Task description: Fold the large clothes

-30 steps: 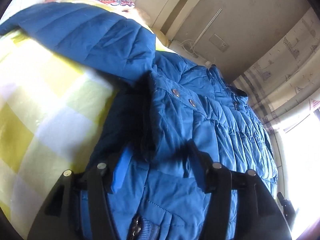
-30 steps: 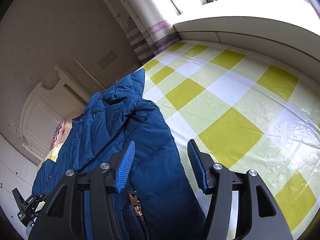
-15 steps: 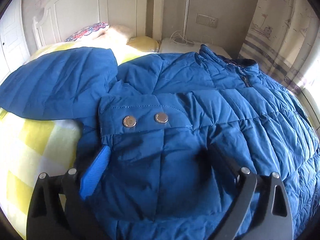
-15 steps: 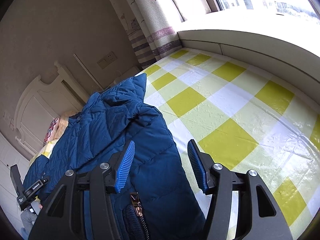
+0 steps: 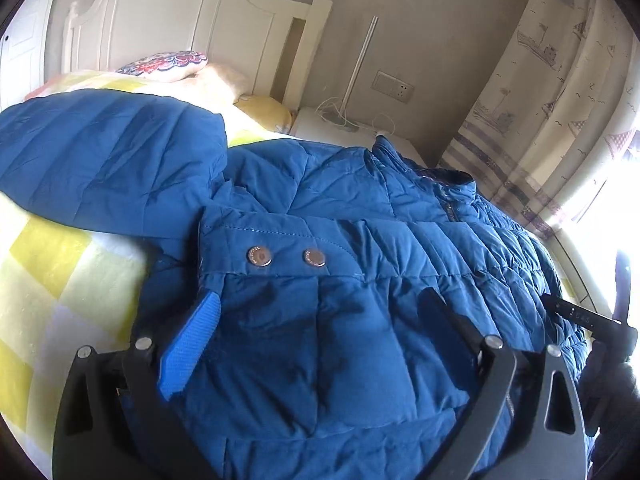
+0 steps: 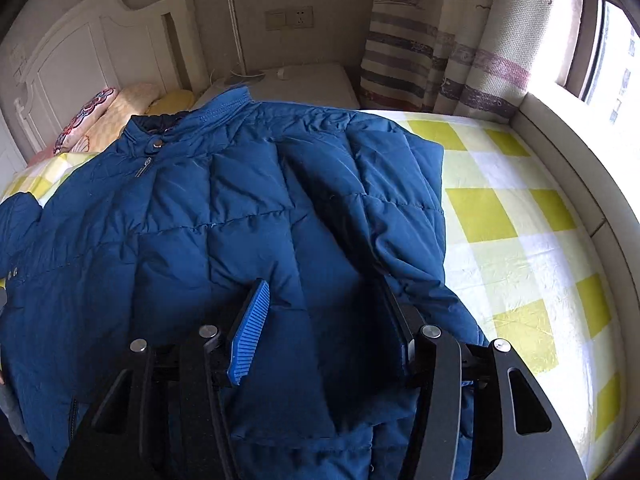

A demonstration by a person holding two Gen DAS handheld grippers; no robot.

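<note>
A large blue quilted puffer jacket [image 5: 360, 240] lies front up on the bed, collar toward the headboard. Its left sleeve [image 5: 108, 168] spreads out over the sheet. A cuff with two metal snaps [image 5: 286, 258] lies folded onto the body. My left gripper [image 5: 320, 320] is open, jaws wide apart, just above the jacket's lower part. In the right wrist view the jacket [image 6: 200, 220] has its right sleeve [image 6: 400, 216] folded across the body. My right gripper [image 6: 324, 312] is open over that sleeve's lower end.
The bed has a yellow and white checked sheet [image 6: 520, 240]. Pillows [image 5: 168, 66] and a white headboard [image 5: 180, 28] are at the far end. A white bedside table [image 6: 304, 84], a striped curtain [image 6: 432, 60] and a bright window [image 6: 612, 52] lie beyond.
Both grippers have swung round to face the headboard. The left gripper's jaws have spread wider. The cuff with snaps now lies flat on the jacket body.
</note>
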